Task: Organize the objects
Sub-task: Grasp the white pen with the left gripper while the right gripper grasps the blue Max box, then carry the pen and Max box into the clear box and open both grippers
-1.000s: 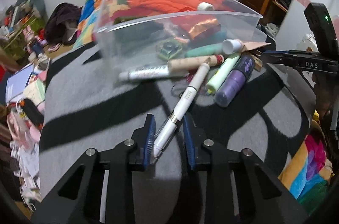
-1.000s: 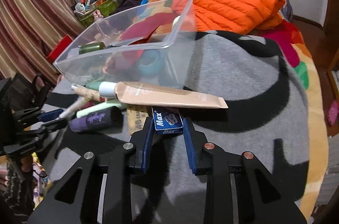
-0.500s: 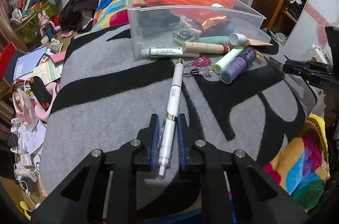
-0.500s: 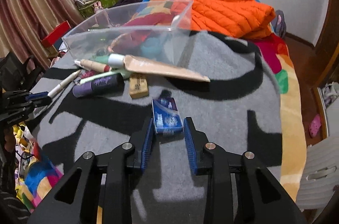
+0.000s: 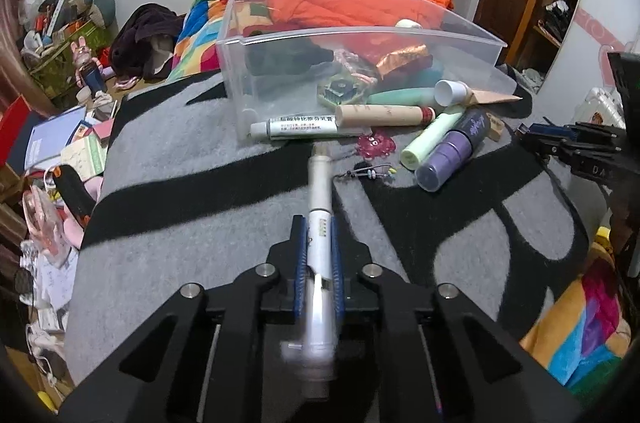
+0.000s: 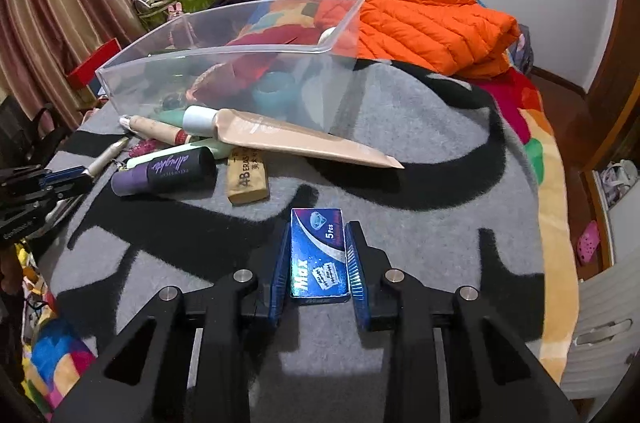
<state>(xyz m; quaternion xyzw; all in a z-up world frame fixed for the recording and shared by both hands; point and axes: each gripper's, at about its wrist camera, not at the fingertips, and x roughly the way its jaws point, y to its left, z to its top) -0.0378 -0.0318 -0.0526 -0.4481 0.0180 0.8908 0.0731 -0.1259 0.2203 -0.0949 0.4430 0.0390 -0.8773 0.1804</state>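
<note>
The left tongs [image 5: 317,243] clamp a white pen [image 5: 319,207] above the grey-and-black blanket [image 5: 180,223], its tip toward the clear bin [image 5: 360,35]. The right tongs [image 6: 319,255] grip a blue Max box [image 6: 318,255], near the eraser [image 6: 246,175].

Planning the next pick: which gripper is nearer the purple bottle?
Left. The left gripper, holding a pen, is just beside the purple bottle; the right gripper sits farther back.

Pen [image 5: 319,219] and box [image 6: 319,255] now gripped, withdrawn.
</note>
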